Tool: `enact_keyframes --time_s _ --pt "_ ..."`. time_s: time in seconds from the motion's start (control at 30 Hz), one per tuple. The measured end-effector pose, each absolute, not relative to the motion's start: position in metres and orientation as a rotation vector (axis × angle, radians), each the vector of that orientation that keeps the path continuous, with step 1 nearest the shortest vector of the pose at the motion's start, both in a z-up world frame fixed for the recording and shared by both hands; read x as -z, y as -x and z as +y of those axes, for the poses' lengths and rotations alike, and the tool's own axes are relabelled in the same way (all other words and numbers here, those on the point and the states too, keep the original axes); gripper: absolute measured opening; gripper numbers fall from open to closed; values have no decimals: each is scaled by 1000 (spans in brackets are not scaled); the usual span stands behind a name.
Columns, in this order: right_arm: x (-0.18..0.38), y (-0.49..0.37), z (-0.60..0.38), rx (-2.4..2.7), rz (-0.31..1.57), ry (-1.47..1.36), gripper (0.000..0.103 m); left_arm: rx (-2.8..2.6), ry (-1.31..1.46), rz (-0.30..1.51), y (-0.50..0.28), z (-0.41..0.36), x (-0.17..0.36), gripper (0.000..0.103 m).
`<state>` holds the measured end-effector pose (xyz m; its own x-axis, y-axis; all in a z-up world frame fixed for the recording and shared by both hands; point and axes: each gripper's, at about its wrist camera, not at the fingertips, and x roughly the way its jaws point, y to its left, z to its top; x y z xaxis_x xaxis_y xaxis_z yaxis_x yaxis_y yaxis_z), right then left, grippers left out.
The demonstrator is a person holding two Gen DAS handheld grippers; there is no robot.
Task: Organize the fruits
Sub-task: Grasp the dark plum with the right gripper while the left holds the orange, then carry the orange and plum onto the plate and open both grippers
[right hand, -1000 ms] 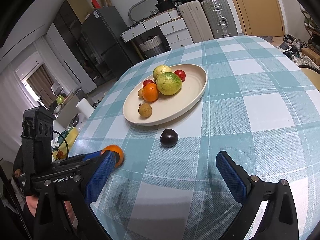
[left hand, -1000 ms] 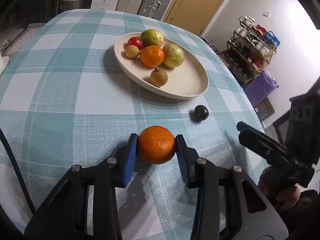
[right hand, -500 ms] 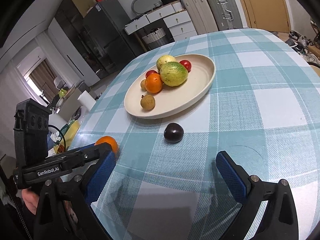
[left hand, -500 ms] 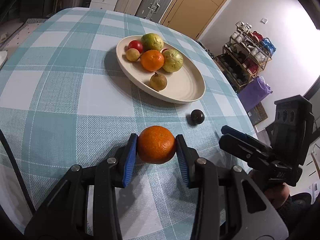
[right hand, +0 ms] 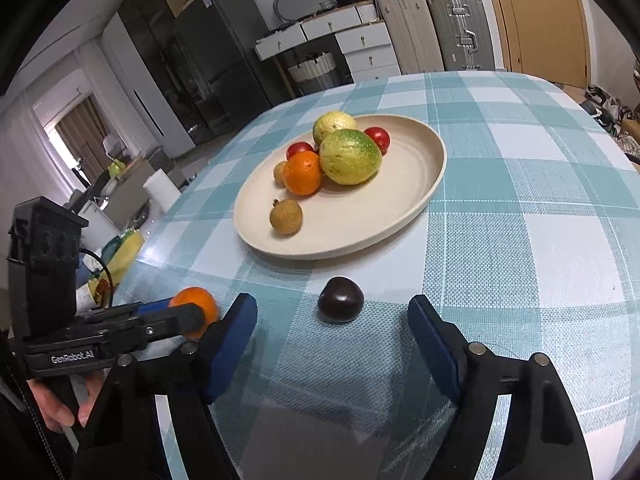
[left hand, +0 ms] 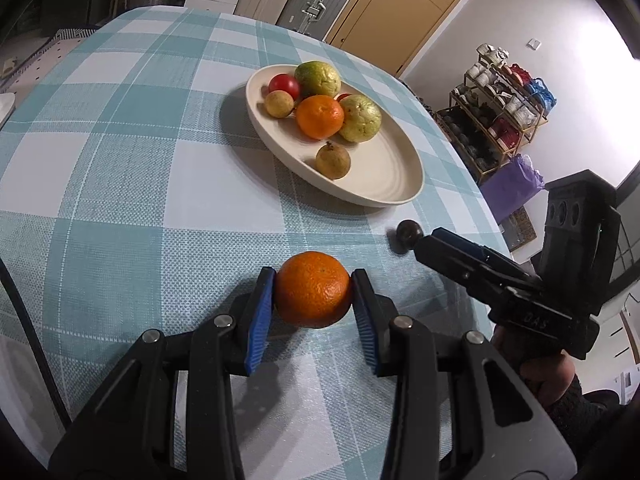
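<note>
My left gripper (left hand: 313, 296) is shut on an orange (left hand: 312, 294) and holds it just above the checked tablecloth; the orange also shows in the right wrist view (right hand: 196, 311). A cream plate (left hand: 384, 184) beyond it holds an orange, two green guavas, red fruits and small brown fruits. A small dark fruit (right hand: 341, 299) lies on the cloth in front of the plate (right hand: 432, 184). My right gripper (right hand: 332, 320) is open, its blue pads on either side of the dark fruit and slightly short of it.
The table edge curves close on the right in the left wrist view, with a shelf rack (left hand: 500, 108) and purple bag (left hand: 516, 184) beyond. Suitcases (right hand: 456, 36), drawers and a fridge stand behind the table.
My right gripper has moved forward, so the dark fruit now lies nearly between its open pads. My left gripper has lifted and carried the orange a little toward the plate.
</note>
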<state>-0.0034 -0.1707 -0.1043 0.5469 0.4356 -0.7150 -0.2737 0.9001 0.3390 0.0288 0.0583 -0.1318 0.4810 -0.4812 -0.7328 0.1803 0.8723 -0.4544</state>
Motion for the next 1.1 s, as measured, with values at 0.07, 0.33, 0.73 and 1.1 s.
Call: enact_keyframes --time_s 0.07,0.33,0.73,1.1 --pt "106 1 -171 -415 906 -195 77 418 351 992 -30 60 133 35" --pt "109 -7 -169 -395 919 -193 43 444 357 976 -30 59 128 35" --pt "105 -3 -160 -366 896 -123 25 418 361 977 -29 64 124 35" --pt "101 4 -163 -397 879 -143 25 366 352 994 -33 67 124 35"
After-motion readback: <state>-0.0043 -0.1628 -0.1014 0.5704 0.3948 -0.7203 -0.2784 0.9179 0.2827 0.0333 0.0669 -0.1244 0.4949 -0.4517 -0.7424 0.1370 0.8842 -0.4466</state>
